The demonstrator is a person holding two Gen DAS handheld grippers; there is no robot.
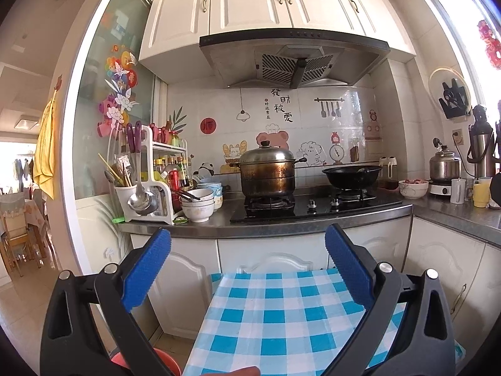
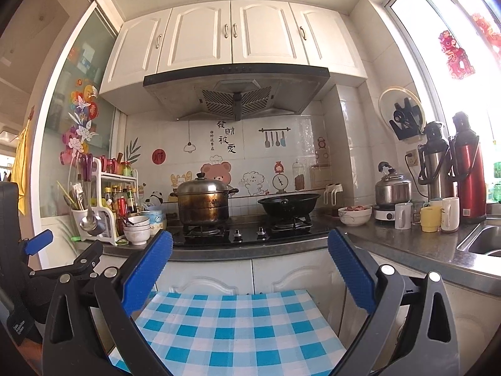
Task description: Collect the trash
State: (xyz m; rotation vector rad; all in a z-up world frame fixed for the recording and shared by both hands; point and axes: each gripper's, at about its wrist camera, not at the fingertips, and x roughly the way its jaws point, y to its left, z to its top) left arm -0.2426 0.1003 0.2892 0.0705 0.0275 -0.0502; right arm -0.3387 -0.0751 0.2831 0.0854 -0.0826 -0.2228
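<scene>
Blue-padded jaws of the left gripper (image 1: 247, 244) stand spread, nothing between them — beneath lies a blue-and-white checked cloth (image 1: 281, 319) on a table. On the bench (image 1: 313, 222) beyond, stacked bowls (image 1: 198, 203) sit at the left end, a steel pot (image 1: 267, 172) on the hob. The right gripper (image 2: 250, 246) is likewise spread and empty. No trash is discernible.

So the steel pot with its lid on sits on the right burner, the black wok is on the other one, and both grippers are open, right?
Not quite. The steel pot with its lid sits on the left burner, as the right wrist view shows; the black wok is on the other one. The left gripper and right gripper are open.
</scene>
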